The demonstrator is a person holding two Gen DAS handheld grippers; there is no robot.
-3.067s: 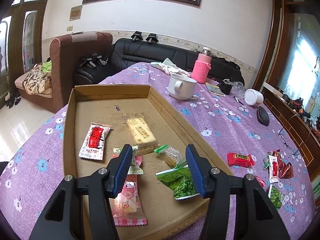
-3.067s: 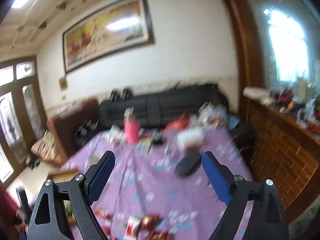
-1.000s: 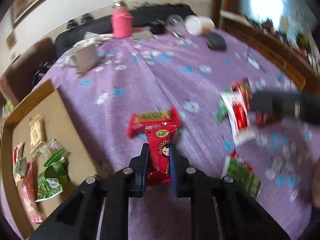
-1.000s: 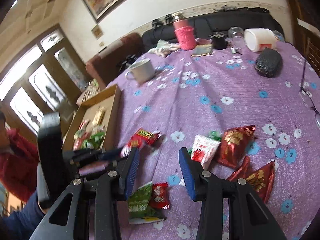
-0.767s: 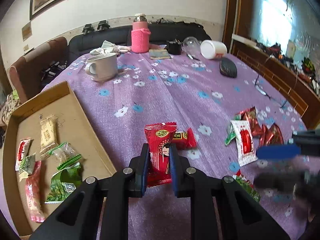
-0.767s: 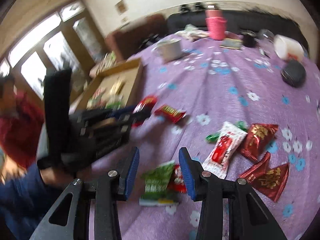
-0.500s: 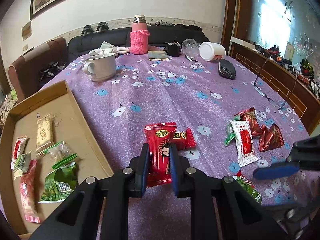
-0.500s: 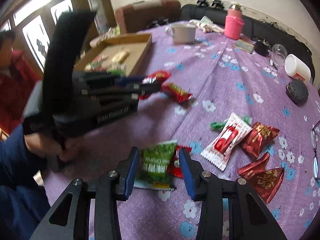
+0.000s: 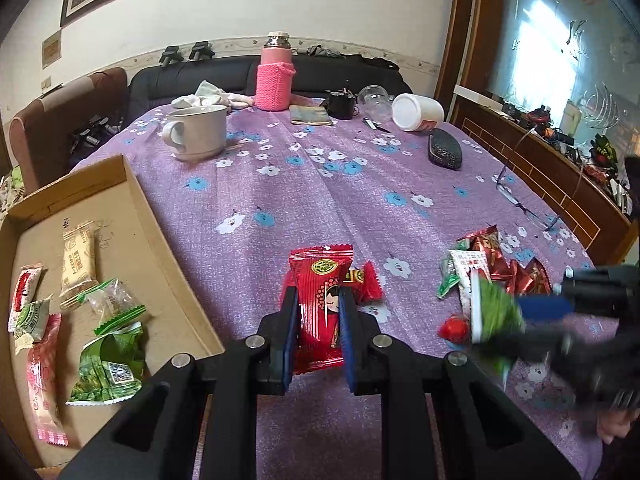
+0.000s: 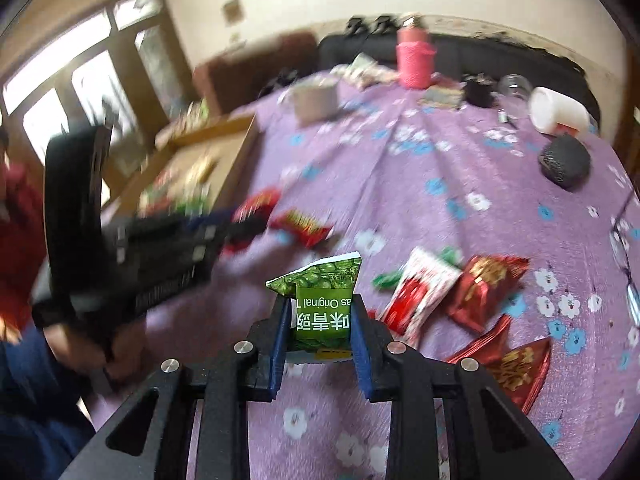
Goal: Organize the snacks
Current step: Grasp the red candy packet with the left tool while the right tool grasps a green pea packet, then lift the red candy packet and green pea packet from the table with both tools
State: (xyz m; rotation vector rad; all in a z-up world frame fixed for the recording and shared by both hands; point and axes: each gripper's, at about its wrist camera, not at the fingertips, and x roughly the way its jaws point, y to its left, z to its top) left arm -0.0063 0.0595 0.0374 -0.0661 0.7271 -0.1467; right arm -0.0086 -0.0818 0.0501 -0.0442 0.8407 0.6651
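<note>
left hand-held gripper (image 9: 318,330) grips red packet (image 9: 320,300) beside box edge (image 9: 168,240).

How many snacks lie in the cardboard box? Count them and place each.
6: cream bar farthest back; red-white packet and small green-white packet at left; clear packet in the middle; green bag nearer; pink packet nearest, at left. None seems hidden.

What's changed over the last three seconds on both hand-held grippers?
The left hand-held gripper, then open over the cardboard box, has swung out over the tablecloth and is shut on a red snack packet. The right hand-held gripper, then open and raised, has dropped to the loose pile and its jaws are closing on a green pea packet, already lifted. The snacks in the box, the mug and the pink bottle have not moved.
</note>
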